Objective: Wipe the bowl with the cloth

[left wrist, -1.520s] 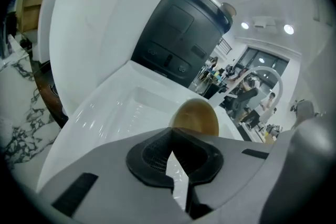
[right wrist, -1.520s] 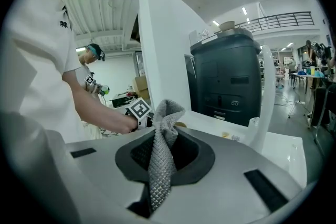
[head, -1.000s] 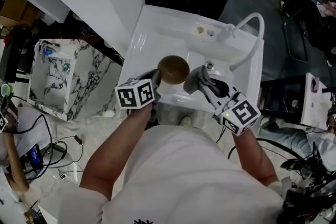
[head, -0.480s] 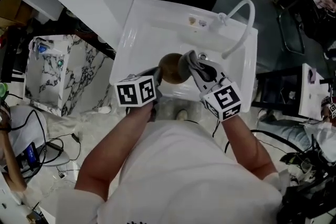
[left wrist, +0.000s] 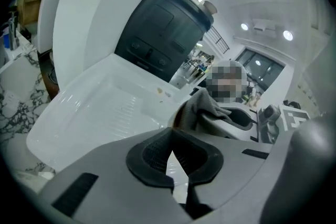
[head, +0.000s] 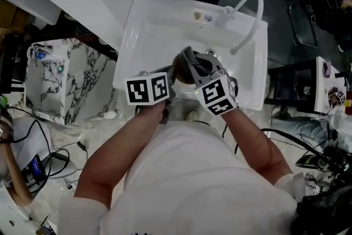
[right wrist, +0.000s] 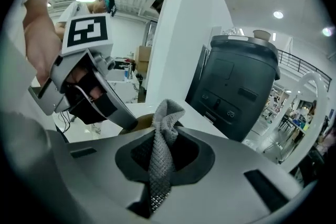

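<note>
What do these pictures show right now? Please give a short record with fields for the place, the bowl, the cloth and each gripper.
place: white sink with a curved white tap
bowl: brown bowl, held up over the sink
cloth: grey cloth, lying over the bowl
left: left gripper, shut on the bowl's edge
right: right gripper, shut on the cloth, which hangs between its jaws

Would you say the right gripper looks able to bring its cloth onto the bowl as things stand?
Probably yes: the right gripper grips the cloth right beside the bowl, which the left gripper holds over the sink, with nothing between them.
</note>
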`<state>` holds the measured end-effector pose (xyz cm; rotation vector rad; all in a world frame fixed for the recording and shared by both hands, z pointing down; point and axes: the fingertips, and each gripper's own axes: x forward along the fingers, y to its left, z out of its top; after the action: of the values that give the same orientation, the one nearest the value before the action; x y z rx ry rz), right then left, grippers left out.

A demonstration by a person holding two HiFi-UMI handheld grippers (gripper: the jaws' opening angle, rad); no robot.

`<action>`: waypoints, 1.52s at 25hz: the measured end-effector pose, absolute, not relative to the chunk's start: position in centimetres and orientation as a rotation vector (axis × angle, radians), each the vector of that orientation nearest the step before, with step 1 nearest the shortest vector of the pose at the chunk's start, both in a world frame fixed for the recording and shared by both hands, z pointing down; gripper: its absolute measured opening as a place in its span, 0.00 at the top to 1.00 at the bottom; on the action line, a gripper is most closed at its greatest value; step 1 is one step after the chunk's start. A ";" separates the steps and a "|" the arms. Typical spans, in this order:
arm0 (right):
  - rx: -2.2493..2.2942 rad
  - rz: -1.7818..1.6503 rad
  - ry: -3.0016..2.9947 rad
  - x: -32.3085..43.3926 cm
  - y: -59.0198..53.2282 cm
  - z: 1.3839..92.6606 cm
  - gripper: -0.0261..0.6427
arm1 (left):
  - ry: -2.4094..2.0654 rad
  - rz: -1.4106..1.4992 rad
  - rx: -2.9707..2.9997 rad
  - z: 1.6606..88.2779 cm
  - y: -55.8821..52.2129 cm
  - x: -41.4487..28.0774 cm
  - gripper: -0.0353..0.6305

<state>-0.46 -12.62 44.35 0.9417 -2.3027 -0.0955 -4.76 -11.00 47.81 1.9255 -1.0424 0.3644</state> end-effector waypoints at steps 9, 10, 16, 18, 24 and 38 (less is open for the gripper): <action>0.768 -0.248 -2.169 -3.0 -11.8 46.4 0.92 | -1.021 0.405 1.969 47.6 -11.2 -4.8 0.93; 0.749 -0.262 -2.160 -3.3 -11.6 46.6 0.92 | -1.023 0.408 1.974 47.5 -11.3 -4.9 0.93; 0.636 -0.315 -2.112 -4.0 -10.0 47.7 0.92 | -1.044 0.419 1.983 47.6 -11.4 -5.2 0.93; 0.602 -0.325 -2.094 -4.0 -9.5 48.2 0.92 | -1.060 0.422 1.979 47.7 -11.4 -5.5 0.93; 0.562 -0.395 -2.019 -3.1 -8.7 48.9 0.92 | -1.092 0.415 1.963 48.0 -11.5 -6.3 0.93; 0.693 -0.386 -1.977 -0.6 -11.6 47.5 0.92 | -1.070 0.435 1.956 48.8 -10.8 -5.7 0.93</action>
<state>-0.55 -11.63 47.55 0.6927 -1.9772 -0.3864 -5.72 -10.78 48.84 1.9560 -1.0702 0.4351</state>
